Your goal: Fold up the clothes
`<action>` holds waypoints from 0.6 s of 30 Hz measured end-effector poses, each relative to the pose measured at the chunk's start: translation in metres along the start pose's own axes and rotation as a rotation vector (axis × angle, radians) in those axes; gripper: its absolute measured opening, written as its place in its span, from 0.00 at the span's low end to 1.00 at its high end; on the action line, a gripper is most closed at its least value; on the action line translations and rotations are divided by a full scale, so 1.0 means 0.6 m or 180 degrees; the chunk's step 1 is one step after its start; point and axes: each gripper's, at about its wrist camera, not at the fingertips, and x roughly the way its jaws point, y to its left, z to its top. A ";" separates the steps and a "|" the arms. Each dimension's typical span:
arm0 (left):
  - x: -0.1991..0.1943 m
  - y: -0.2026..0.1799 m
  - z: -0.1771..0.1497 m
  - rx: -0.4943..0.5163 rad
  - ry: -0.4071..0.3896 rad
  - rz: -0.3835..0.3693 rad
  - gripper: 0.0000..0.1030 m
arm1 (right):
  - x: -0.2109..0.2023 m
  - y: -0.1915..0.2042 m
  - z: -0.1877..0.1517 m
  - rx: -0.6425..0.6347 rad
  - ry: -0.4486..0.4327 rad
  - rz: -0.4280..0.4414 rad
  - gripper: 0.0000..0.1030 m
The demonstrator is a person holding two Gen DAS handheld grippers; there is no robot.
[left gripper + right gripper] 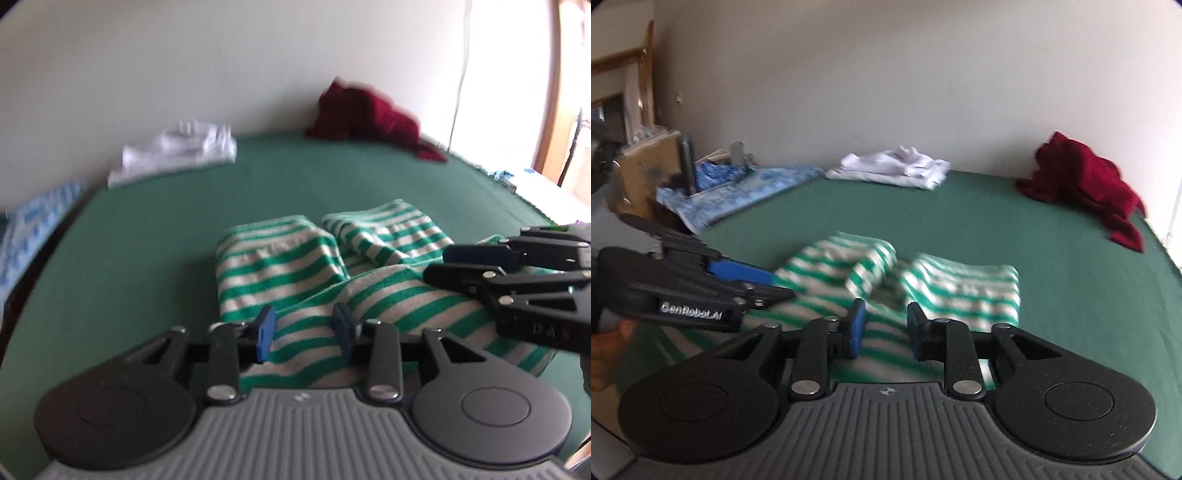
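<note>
In the left wrist view, the left gripper (304, 334) is sitting with its blue pads (265, 334) set apart, and the near fold of the green-and-white striped garment (295, 280) is lying in the gap between them; neither pad is pressing the cloth, so the jaws are standing open with nothing held. The right gripper (448, 264) is reaching in from the right of these fingers, over the striped cloth, and from this side I cannot tell how wide it stands.

The right wrist view settles that: the right gripper (884, 328) is showing a clear gap between its two blue pads (857, 326), with striped cloth lying below and ahead of them, gripped by neither. Here the left gripper (775, 282) is coming in from the left, its tips over the garment's left edge, and a hand (605, 354) is wrapping its handle, something the other camera is not catching.

The garment is spreading forward from both pairs of fingers across the green cover (155, 236), bunched into two striped lobes. Farther ahead and left of the fingers a white garment (892, 168) is lying folded near the wall; farther ahead and right, a dark red garment (1082, 181) is lying crumpled. Only the right wrist camera is clearly showing the blue patterned cloth (738, 190) and clutter far left.
</note>
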 end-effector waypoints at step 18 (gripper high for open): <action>-0.126 0.070 -0.025 -0.0059 0.0170 -0.0003 0.82 | -0.052 -0.068 -0.002 0.0463 0.0376 0.0310 0.64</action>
